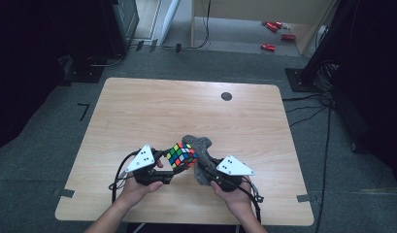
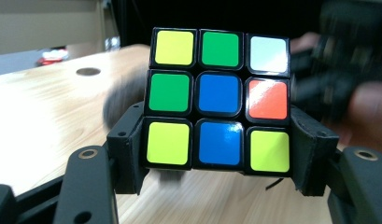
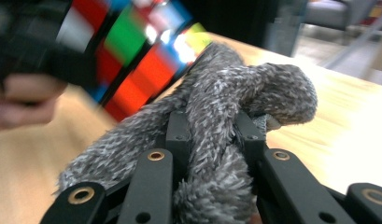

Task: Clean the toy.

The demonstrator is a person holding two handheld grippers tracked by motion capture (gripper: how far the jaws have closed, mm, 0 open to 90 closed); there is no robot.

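Observation:
A scrambled puzzle cube (image 1: 182, 155) (image 2: 220, 100) is clamped between the jaws of my left gripper (image 1: 168, 159) (image 2: 219, 154), held above the table near its front middle. Its facing side shows yellow, green, blue, white and orange squares. My right gripper (image 1: 204, 167) (image 3: 212, 140) is shut on a fuzzy grey cloth (image 1: 200, 158) (image 3: 226, 121), bunched between its jaws. The cloth presses against the cube's right side, and the cube (image 3: 132, 51) looks blurred in the right gripper view.
The wooden table (image 1: 152, 107) has a dark round grommet (image 1: 226, 96) near its far edge. Cables trail on the grey carpet to the right. Red items (image 1: 276, 34) lie on the floor beyond the table.

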